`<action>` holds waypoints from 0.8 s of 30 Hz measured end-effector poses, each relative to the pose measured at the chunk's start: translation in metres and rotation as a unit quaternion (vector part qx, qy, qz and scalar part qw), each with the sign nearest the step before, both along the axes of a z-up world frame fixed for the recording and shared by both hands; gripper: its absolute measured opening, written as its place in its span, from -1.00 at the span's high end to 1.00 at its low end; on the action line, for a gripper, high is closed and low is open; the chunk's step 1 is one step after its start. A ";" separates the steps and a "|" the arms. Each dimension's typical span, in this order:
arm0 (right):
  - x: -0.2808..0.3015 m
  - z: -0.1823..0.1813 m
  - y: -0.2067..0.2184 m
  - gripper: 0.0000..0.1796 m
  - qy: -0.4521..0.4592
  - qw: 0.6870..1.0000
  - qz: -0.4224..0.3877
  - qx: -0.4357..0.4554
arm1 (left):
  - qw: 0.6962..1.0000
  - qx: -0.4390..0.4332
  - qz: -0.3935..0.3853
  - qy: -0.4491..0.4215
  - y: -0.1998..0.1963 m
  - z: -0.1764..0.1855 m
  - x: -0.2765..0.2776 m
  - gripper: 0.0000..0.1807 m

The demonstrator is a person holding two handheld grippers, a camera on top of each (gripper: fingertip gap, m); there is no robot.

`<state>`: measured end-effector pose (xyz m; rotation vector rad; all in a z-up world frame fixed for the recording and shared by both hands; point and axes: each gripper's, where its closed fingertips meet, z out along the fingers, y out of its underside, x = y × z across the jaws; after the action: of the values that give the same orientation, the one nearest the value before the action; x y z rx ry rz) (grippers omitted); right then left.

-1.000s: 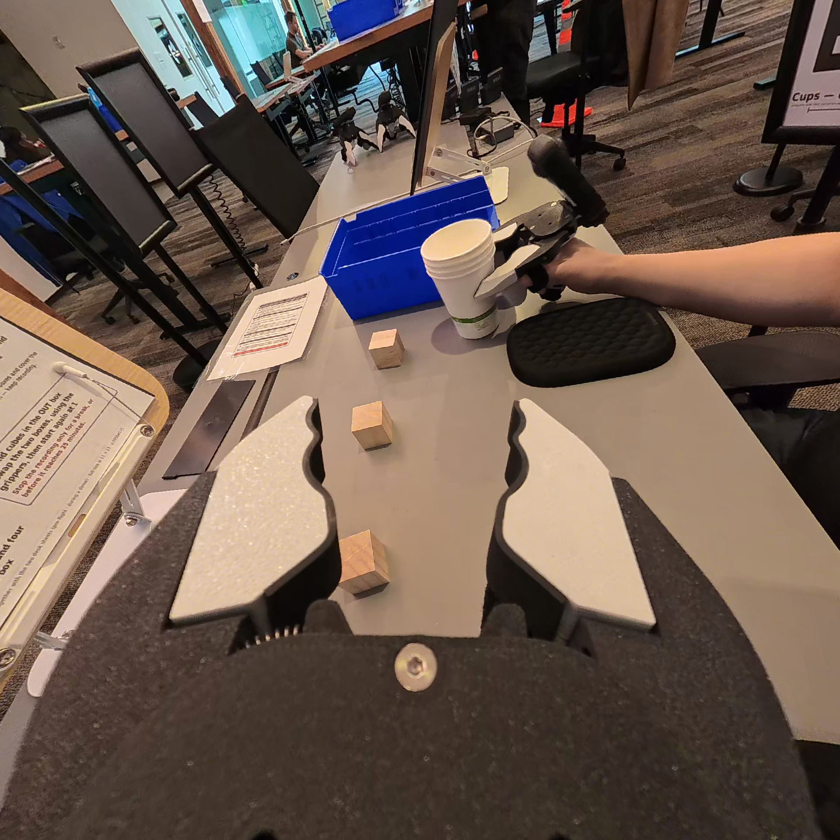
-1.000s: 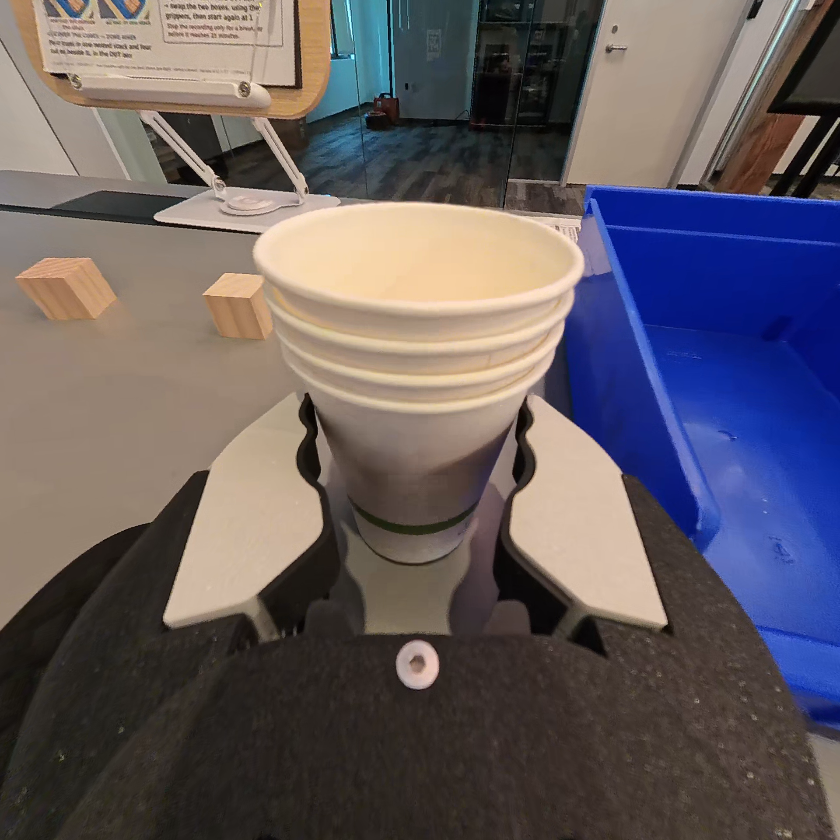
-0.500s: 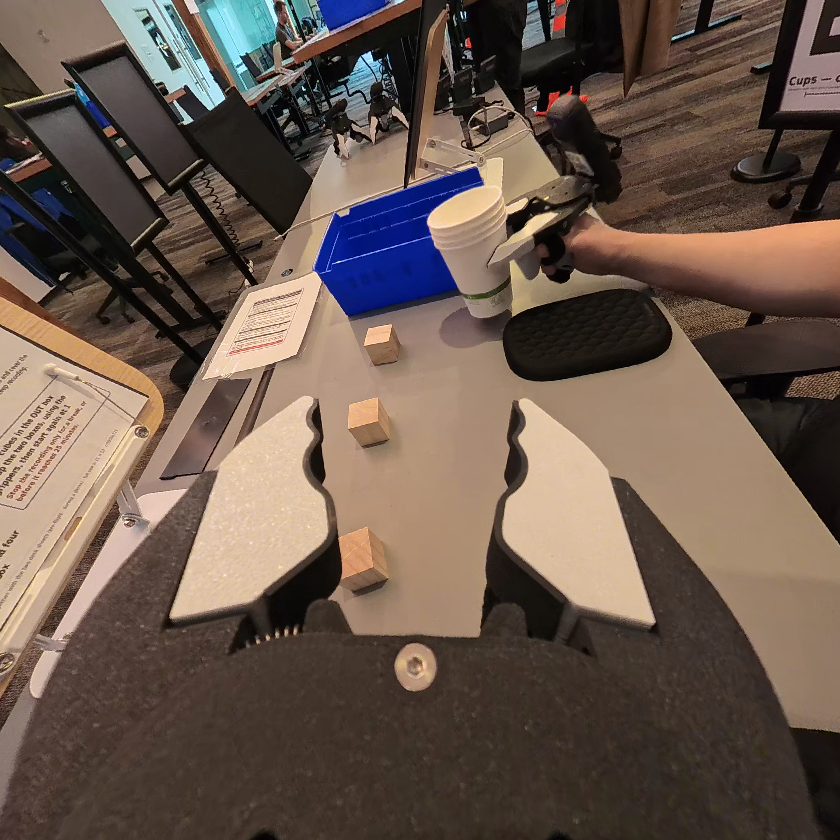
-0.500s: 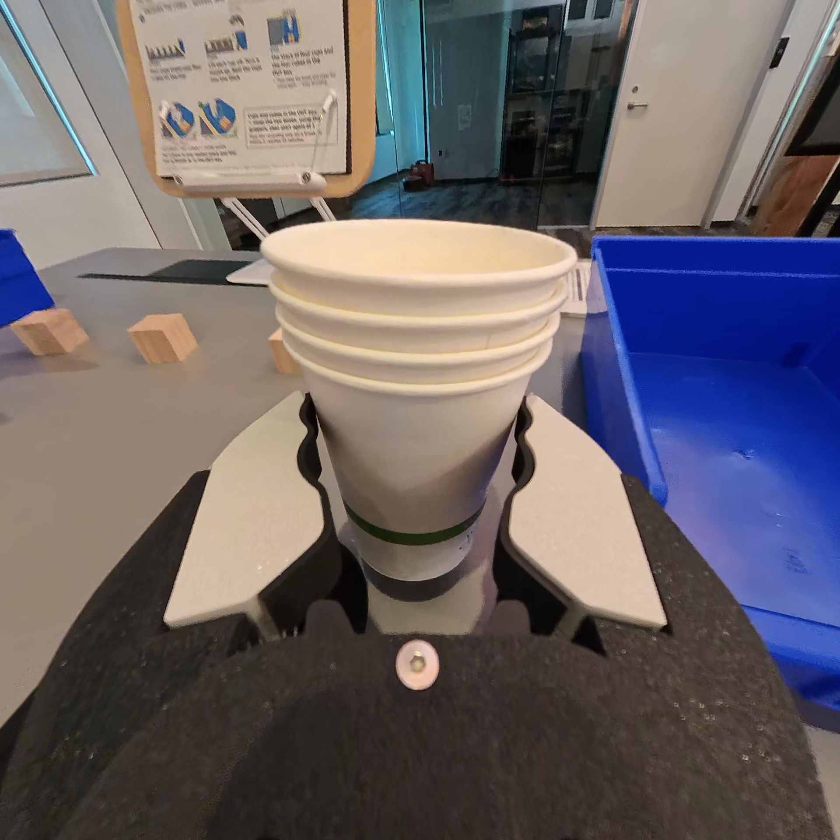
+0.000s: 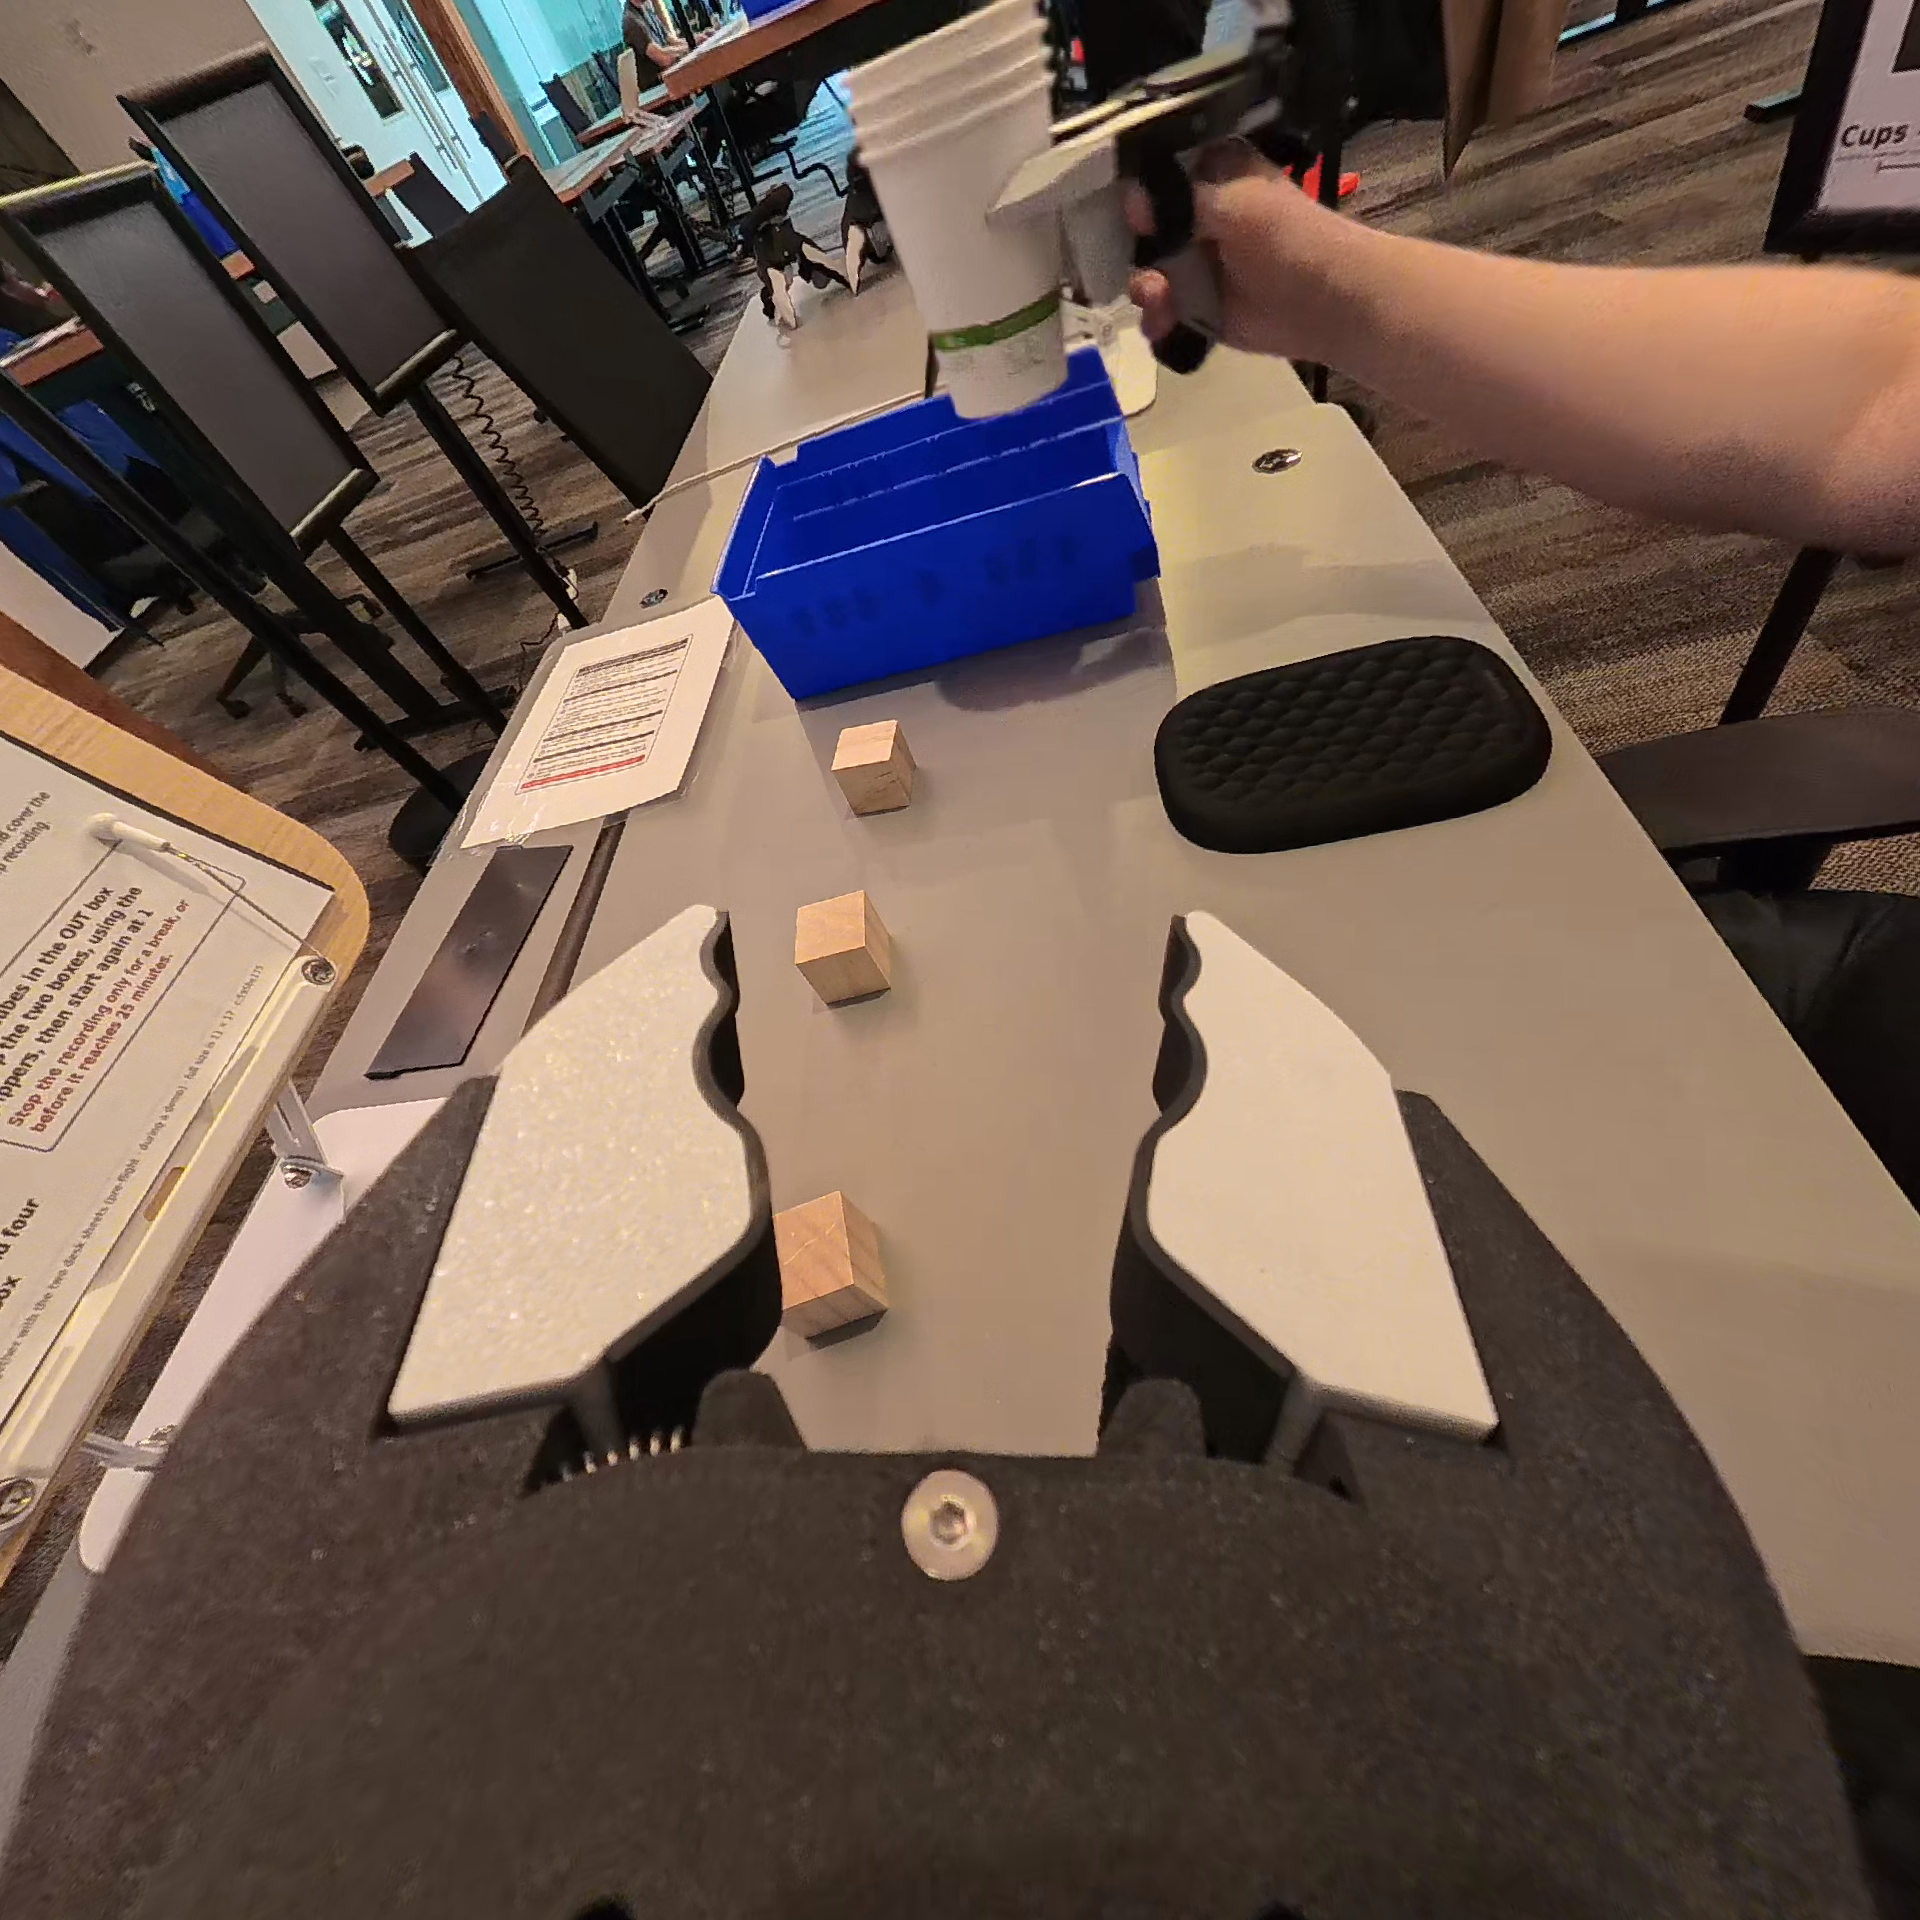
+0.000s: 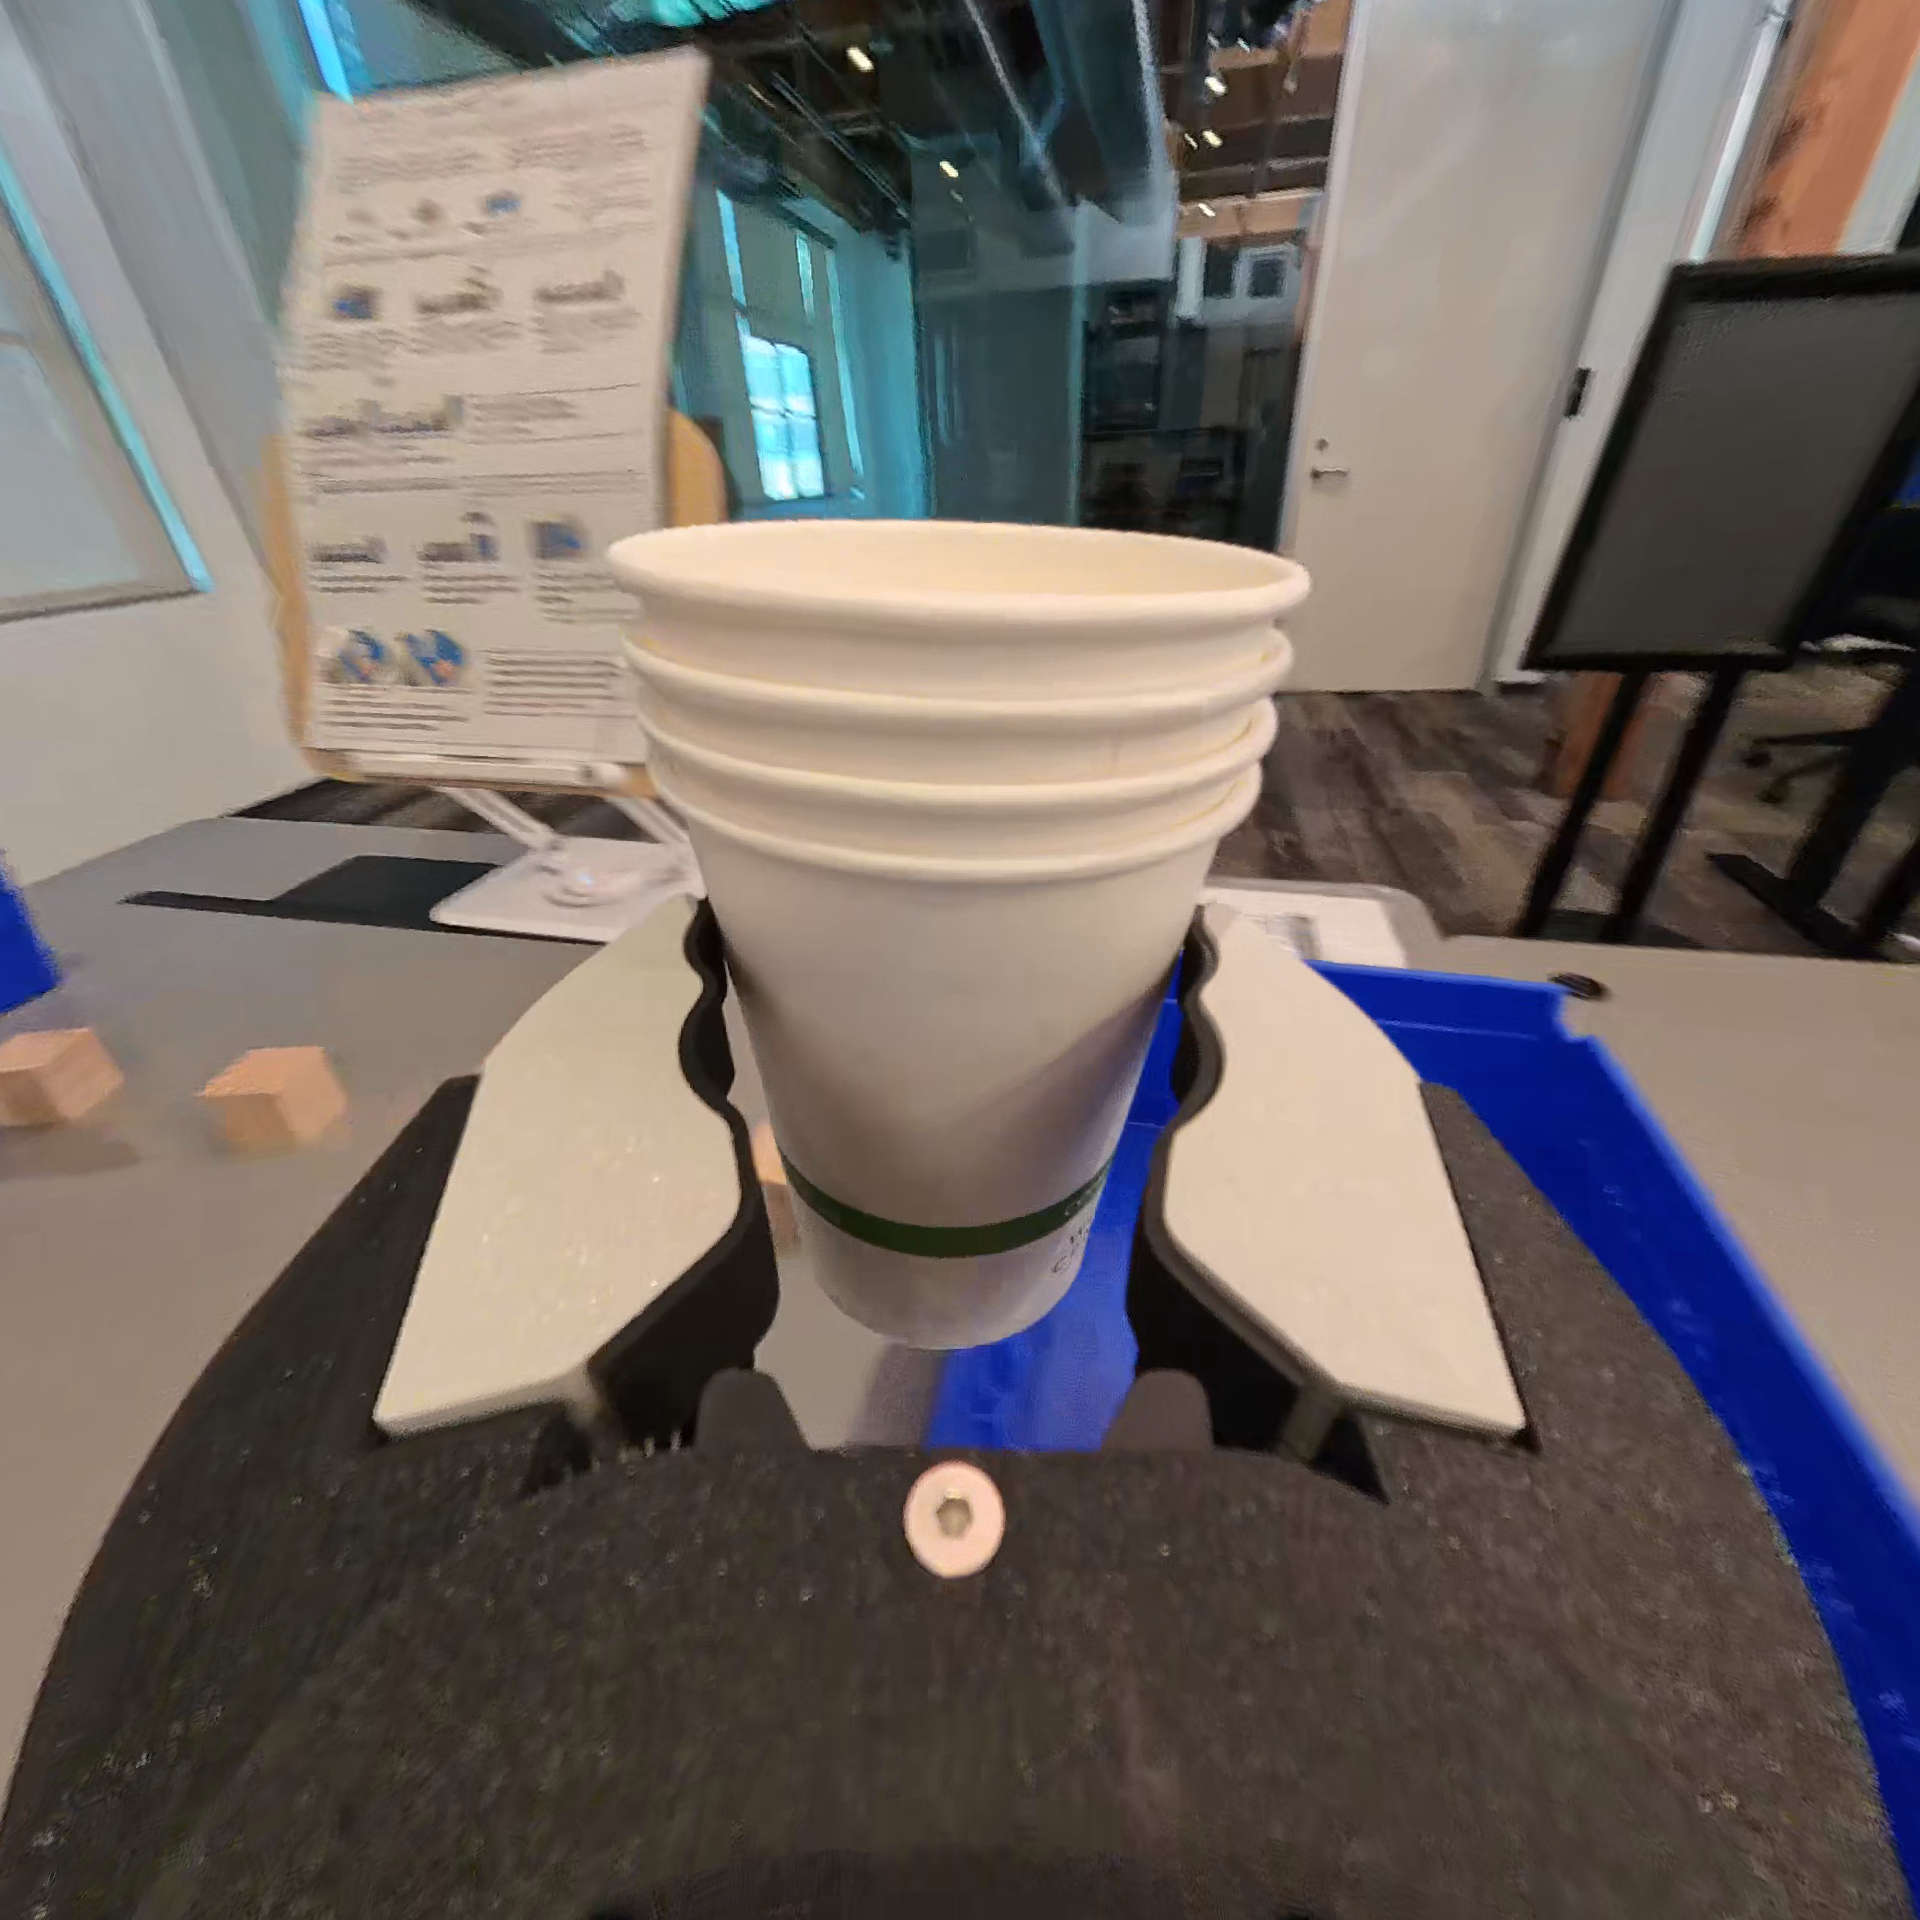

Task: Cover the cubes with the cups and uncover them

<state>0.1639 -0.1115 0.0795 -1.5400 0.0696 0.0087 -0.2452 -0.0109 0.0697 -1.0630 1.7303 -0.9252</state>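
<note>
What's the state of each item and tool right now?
Cup stack: four nested, upright, held off the table.
Right tool: shut on cup stack.
Left tool: open, empty.
Three wooden cubes: uncovered, in a row on table.
Blue bin: upright, inside mostly hidden.

- Lighting: even, bright indoor light; my views show no harsh glare.
- Shadows: soft and short beside each wooden cube on the grey table.
- Blur: motion smear on the cup stack in my left view — also on the instruction sheet and cubes in my right view.
- Distortion: wide-angle bending at the edges.
</note>
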 end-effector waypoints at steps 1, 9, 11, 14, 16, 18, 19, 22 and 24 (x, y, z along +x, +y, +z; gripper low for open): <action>0.019 -0.005 0.007 0.08 -0.003 1.000 -0.019 -0.016 | 1.000 0.002 0.002 0.002 0.000 -0.001 0.000 0.14; 0.096 -0.068 0.062 0.08 0.022 0.991 -0.076 -0.109 | 1.000 0.005 0.007 0.014 0.000 -0.006 0.003 0.14; 0.103 -0.085 0.075 0.08 0.021 0.988 -0.076 -0.132 | 1.000 0.003 0.010 0.018 0.001 -0.008 0.004 0.15; 0.112 -0.108 0.091 0.08 0.013 0.984 -0.072 -0.162 | 0.999 0.003 0.017 0.028 0.004 -0.012 0.005 0.15; 0.113 -0.121 0.100 0.08 0.011 0.983 -0.057 -0.176 | 0.999 0.002 0.022 0.039 0.006 -0.017 0.006 0.14; 0.117 -0.131 0.107 0.07 0.006 0.981 -0.057 -0.188 | 0.999 0.003 0.024 0.044 0.008 -0.020 0.007 0.14; 0.119 -0.134 0.109 0.07 0.003 0.980 -0.058 -0.193 | 0.999 0.002 0.025 0.047 0.009 -0.021 0.008 0.14; 0.123 -0.141 0.115 0.07 0.006 0.979 -0.055 -0.197 | 0.998 0.001 0.029 0.055 0.011 -0.025 0.009 0.14; 0.127 -0.143 0.118 0.07 0.009 0.980 -0.052 -0.190 | 0.998 -0.002 0.027 0.059 0.010 -0.027 0.009 0.15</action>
<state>0.2905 0.0067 -0.0639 -1.9178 0.1737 -0.0780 -0.2364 -0.0008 0.0430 -1.1817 1.7872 -0.8477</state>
